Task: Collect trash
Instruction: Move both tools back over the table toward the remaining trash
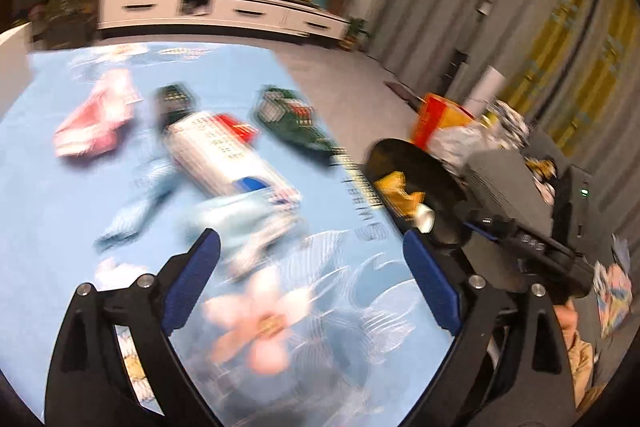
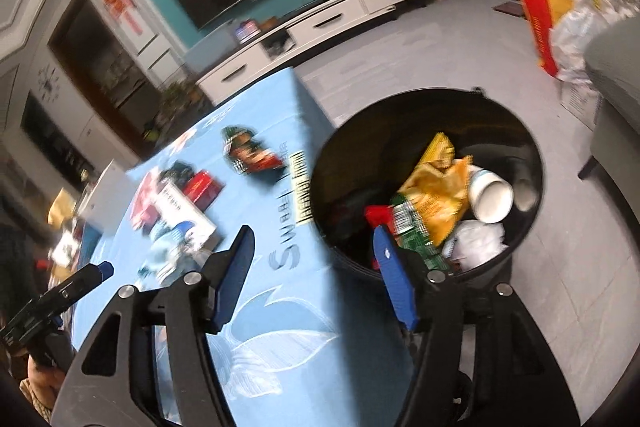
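Note:
Trash lies on a light blue tablecloth (image 1: 48, 211): a pink-red wrapper (image 1: 94, 125), a white carton with red and blue print (image 1: 224, 155), a green packet (image 1: 292, 123) and a crumpled pale blue wrapper (image 1: 240, 223). My left gripper (image 1: 312, 247) is open and empty above the cloth, just short of the pale blue wrapper. A black bin (image 2: 532, 147) stands beside the table, holding a yellow packet (image 2: 436, 191), a white cup (image 2: 492, 199) and paper. My right gripper (image 2: 316, 243) is open and empty, over the table edge next to the bin. The green packet (image 2: 248, 151) and carton (image 2: 180, 211) also show there.
The right gripper's body (image 1: 520, 239) shows at the right of the left wrist view, near the bin (image 1: 404, 155). A red-yellow bag (image 2: 544, 27) and white sacks (image 2: 576, 43) stand on the grey floor. A white TV cabinet (image 2: 312, 35) lines the far wall. A grey sofa (image 2: 616, 75) is at right.

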`<state>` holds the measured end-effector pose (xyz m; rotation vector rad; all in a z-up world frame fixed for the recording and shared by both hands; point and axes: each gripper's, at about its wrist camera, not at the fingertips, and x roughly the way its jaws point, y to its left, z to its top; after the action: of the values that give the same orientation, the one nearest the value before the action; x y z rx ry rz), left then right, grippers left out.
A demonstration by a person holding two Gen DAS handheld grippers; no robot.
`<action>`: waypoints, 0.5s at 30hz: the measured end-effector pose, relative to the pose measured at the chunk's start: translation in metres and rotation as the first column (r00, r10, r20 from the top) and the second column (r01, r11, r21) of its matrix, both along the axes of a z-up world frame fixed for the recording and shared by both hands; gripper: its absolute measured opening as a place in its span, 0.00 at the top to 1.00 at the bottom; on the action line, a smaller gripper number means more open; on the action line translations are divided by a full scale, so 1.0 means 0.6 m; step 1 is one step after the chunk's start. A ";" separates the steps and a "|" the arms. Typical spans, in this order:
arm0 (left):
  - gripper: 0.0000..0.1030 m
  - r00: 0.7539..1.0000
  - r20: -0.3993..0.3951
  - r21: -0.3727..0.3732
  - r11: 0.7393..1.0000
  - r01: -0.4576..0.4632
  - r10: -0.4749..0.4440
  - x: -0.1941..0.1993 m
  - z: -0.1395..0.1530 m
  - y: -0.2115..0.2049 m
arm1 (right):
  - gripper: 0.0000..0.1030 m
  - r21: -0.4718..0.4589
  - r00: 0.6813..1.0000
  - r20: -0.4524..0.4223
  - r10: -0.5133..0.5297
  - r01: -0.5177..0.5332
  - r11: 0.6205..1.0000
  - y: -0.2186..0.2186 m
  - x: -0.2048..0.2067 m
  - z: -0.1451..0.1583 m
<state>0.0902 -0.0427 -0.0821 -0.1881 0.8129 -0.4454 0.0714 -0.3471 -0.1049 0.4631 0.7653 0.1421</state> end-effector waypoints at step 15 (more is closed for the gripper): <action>0.08 0.956 -0.088 0.059 0.959 -0.276 0.280 -0.084 -0.069 0.201 | 0.37 -0.166 0.942 -0.075 0.326 -0.334 0.928 0.220 -0.002 -0.006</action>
<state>0.0396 0.0776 -0.1232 -0.2781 0.8746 -0.1525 0.0704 -0.2150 -0.1086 0.1655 0.8903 0.3761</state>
